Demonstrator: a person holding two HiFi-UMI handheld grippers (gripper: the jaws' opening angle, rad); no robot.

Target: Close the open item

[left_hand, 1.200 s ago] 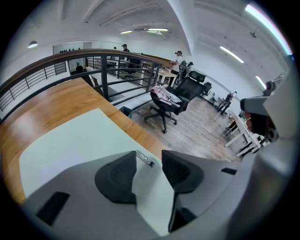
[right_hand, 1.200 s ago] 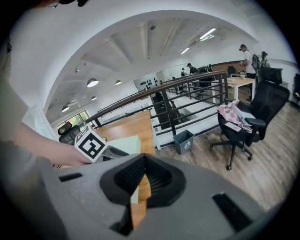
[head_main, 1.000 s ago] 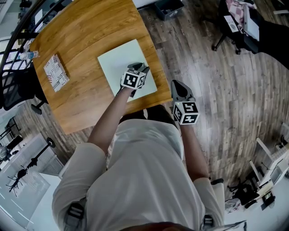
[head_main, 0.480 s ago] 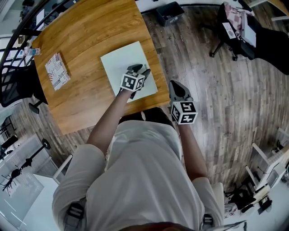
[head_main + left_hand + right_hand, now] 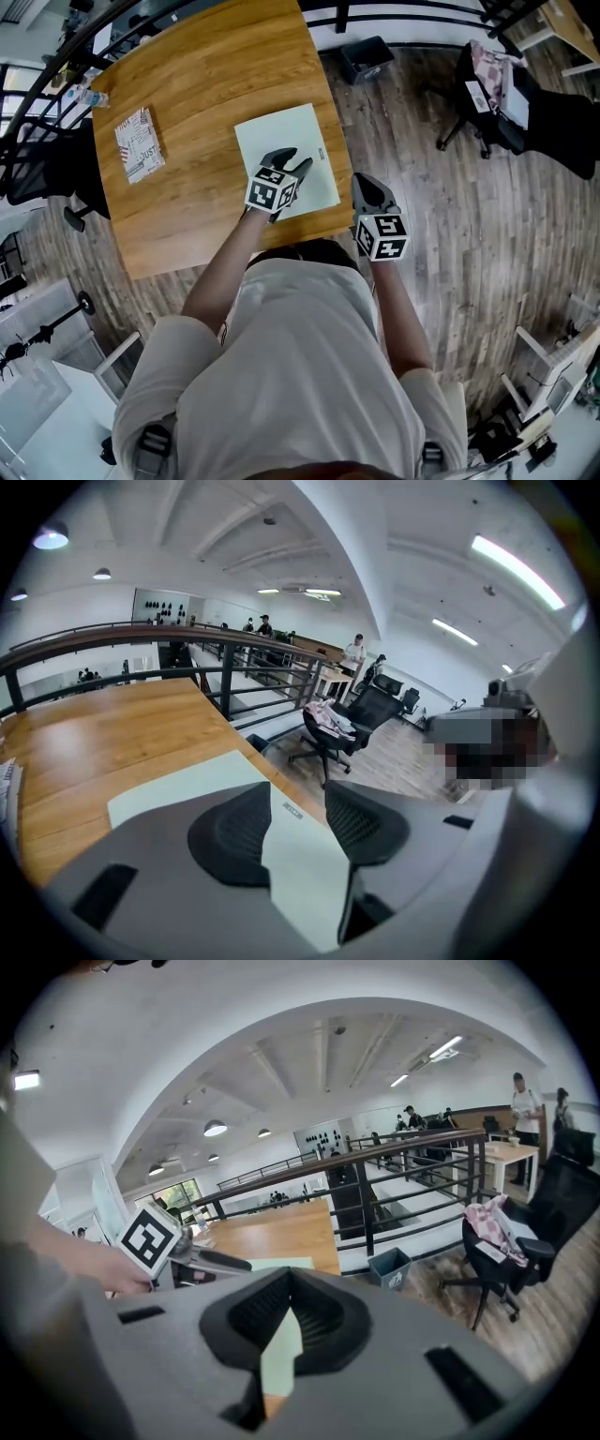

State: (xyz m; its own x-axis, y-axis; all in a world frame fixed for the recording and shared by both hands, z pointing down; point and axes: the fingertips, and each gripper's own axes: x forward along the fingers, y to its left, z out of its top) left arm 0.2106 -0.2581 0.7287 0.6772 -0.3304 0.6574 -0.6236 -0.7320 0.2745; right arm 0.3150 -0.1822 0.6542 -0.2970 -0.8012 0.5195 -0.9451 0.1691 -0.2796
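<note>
A flat pale green item [image 5: 281,136] with a small label lies closed on the wooden table [image 5: 187,84], near its front right corner. My left gripper [image 5: 291,161] hovers above the item's near half, open, with nothing between the pads. Its jaws have just been closing a little after widening. In the left gripper view the green item [image 5: 178,785] shows below and between the fingers [image 5: 234,832]. My right gripper [image 5: 368,180] hangs off the table's right edge over the floor, its tips together and nothing held. In the right gripper view, the left gripper's marker cube [image 5: 150,1238] shows at left.
A small printed packet [image 5: 139,145] lies at the table's left side, and a water bottle [image 5: 89,97] stands near the far left edge. A black railing [image 5: 412,17] runs behind the table. A dark bin [image 5: 361,56] and an office chair [image 5: 497,80] stand on the wood floor to the right.
My left gripper has lifted off the green item and drawn back toward its near edge, its jaws now plainly spread. The right gripper has risen slightly beside the table edge.
</note>
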